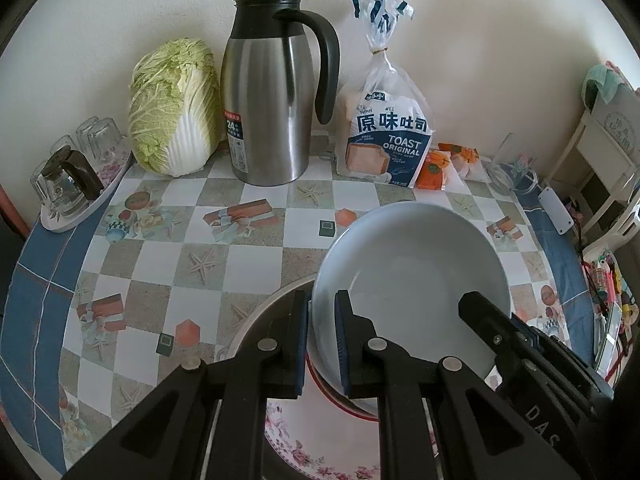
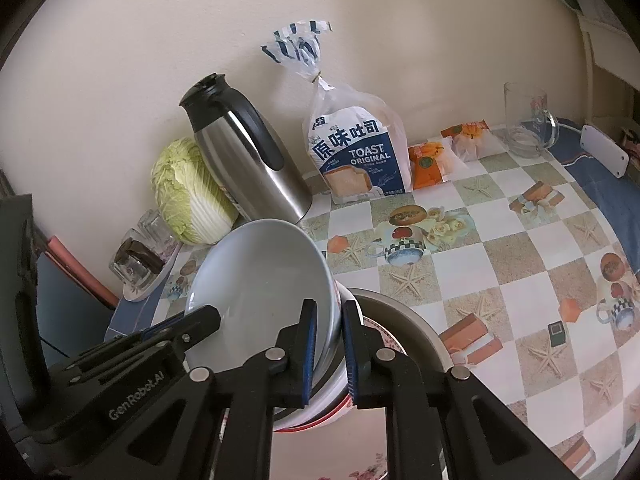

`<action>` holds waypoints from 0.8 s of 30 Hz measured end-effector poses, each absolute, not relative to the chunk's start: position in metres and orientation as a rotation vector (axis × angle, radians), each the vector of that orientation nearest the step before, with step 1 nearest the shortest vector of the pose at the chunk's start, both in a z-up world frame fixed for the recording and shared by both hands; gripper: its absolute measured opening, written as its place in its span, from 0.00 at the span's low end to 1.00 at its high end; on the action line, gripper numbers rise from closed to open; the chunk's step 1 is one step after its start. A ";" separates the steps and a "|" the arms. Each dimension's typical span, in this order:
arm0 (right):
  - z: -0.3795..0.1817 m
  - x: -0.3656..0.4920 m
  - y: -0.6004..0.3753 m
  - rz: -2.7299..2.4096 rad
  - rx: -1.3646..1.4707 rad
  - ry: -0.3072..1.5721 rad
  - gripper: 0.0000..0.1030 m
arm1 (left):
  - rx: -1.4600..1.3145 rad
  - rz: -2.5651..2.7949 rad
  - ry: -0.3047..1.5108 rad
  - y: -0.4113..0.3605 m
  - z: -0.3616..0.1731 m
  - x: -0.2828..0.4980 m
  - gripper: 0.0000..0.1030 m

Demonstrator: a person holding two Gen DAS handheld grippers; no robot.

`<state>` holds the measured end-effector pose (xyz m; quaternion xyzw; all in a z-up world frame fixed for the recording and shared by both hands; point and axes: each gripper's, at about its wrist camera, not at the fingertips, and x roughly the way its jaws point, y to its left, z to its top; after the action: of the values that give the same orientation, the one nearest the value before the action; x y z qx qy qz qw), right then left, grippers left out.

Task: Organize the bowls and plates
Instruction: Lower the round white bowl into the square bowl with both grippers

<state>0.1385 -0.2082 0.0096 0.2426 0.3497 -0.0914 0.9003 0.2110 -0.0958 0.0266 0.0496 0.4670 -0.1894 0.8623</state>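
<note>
A pale blue bowl (image 1: 408, 264) (image 2: 260, 272) is held tilted between both grippers, its hollow facing the cameras. My left gripper (image 1: 321, 300) (image 2: 204, 316) is shut on its left rim, one finger inside and one outside. My right gripper (image 2: 330, 306) (image 1: 480, 312) is shut on the opposite rim in the same way. Just under the blue bowl sits a white bowl with a red rim (image 1: 332, 390) (image 2: 320, 404). That bowl rests on a floral plate (image 1: 312, 440) (image 2: 372, 464), which lies in a round metal-rimmed dish (image 1: 260, 312) (image 2: 404, 312).
Along the wall stand a cabbage (image 1: 172, 108), a steel thermos jug (image 1: 268, 108) and a bag of toast (image 1: 384, 132). Orange snack packets (image 1: 436, 168) and a glass mug (image 1: 508, 164) lie to the right. A tray of upturned glasses (image 1: 76, 184) sits far left.
</note>
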 end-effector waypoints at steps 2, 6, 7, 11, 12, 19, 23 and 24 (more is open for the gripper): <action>0.010 0.138 -0.209 -0.192 0.505 0.721 0.16 | 0.109 -0.393 0.980 -0.096 0.026 0.211 0.12; 0.013 0.136 -0.211 -0.206 0.490 0.722 0.18 | 0.110 -0.392 0.990 -0.097 0.024 0.212 0.12; 0.012 0.136 -0.211 -0.203 0.495 0.721 0.18 | 0.109 -0.392 0.991 -0.097 0.023 0.212 0.12; 0.012 0.136 -0.211 -0.203 0.489 0.723 0.18 | 0.108 -0.392 0.991 -0.097 0.024 0.212 0.12; 0.012 0.136 -0.211 -0.204 0.488 0.724 0.18 | 0.108 -0.393 0.991 -0.097 0.024 0.212 0.12; 0.015 0.135 -0.211 -0.206 0.482 0.720 0.18 | 0.100 -0.404 0.982 -0.096 0.030 0.210 0.13; 0.018 0.132 -0.213 -0.206 0.481 0.712 0.18 | 0.102 -0.405 0.986 -0.096 0.030 0.210 0.13; 0.018 0.132 -0.213 -0.206 0.481 0.714 0.18 | 0.101 -0.405 0.987 -0.096 0.030 0.210 0.13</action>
<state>0.1318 -0.2132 0.0180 0.2328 0.3453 -0.0997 0.9037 0.2102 -0.0959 0.0299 0.0483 0.4701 -0.1927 0.8599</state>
